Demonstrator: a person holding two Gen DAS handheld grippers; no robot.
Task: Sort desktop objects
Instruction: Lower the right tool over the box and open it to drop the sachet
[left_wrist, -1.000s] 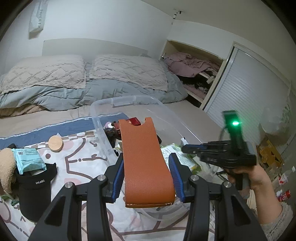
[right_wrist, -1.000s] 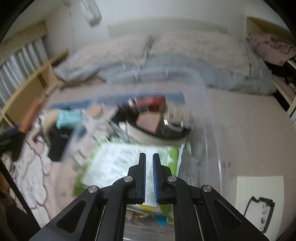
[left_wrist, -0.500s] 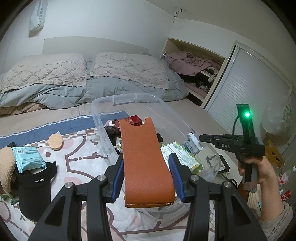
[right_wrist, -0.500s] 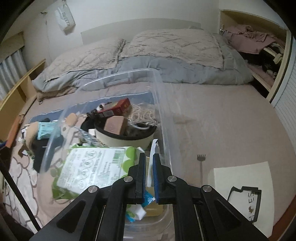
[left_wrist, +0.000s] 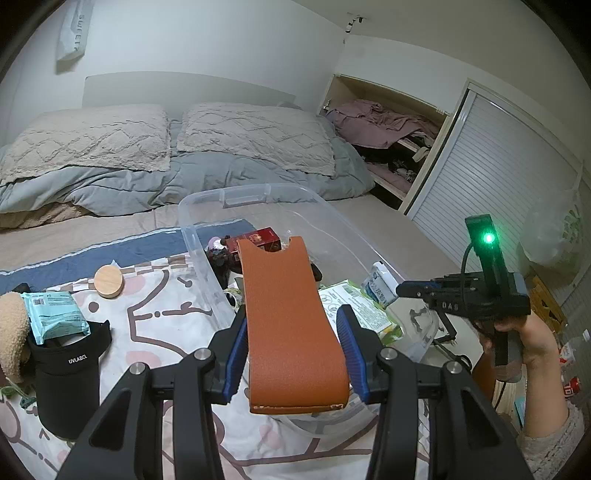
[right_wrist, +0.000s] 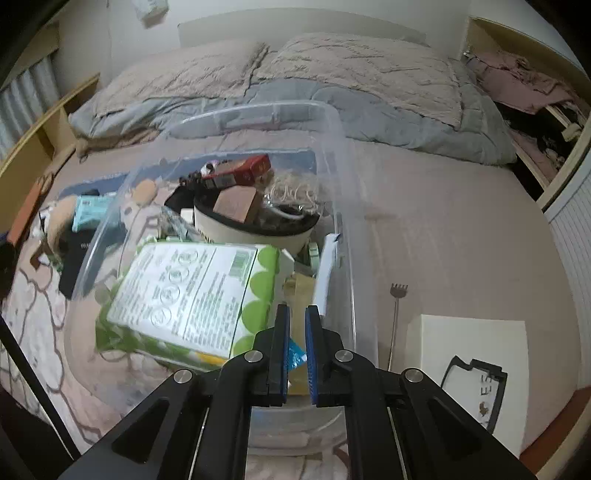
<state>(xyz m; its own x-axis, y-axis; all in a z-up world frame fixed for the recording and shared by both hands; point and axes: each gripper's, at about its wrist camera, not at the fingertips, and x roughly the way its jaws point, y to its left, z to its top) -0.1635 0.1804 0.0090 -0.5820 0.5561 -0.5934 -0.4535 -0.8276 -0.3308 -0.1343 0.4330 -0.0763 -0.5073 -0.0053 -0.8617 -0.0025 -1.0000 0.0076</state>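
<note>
Since a second ago the right tool (left_wrist: 402, 289) has drawn back from over the clear plastic bin (left_wrist: 343, 225), toward the person's hand (left_wrist: 517, 343) that holds it, and now sits off the bin's right rim; the left tool (left_wrist: 293, 341) has kept its place. Clamped between the left tool's blue pads is an orange-brown leather case (left_wrist: 291, 325), held flat and pointing ahead, its notched far end over the bin's near left wall. Ahead of that tool, inside the bin, lie a red box (left_wrist: 258, 238) and a green-and-white wipes pack (left_wrist: 354, 306). To its left on the patterned blanket (left_wrist: 155, 332) are a round wooden lid (left_wrist: 109, 285), a teal packet (left_wrist: 55, 321) and a black visor (left_wrist: 68, 373).

Seen from the right wrist, the right tool (right_wrist: 295, 347) has its jaws nearly together with nothing gripped, hovering above the bin's (right_wrist: 347, 192) near right corner. Just ahead of it to the left lies the wipes pack (right_wrist: 199, 291), farther on a pale round tub (right_wrist: 251, 229) and the red box (right_wrist: 243, 170). To its right on the bed are a back scratcher (right_wrist: 396, 314) and a white sheet (right_wrist: 472, 343).
</note>
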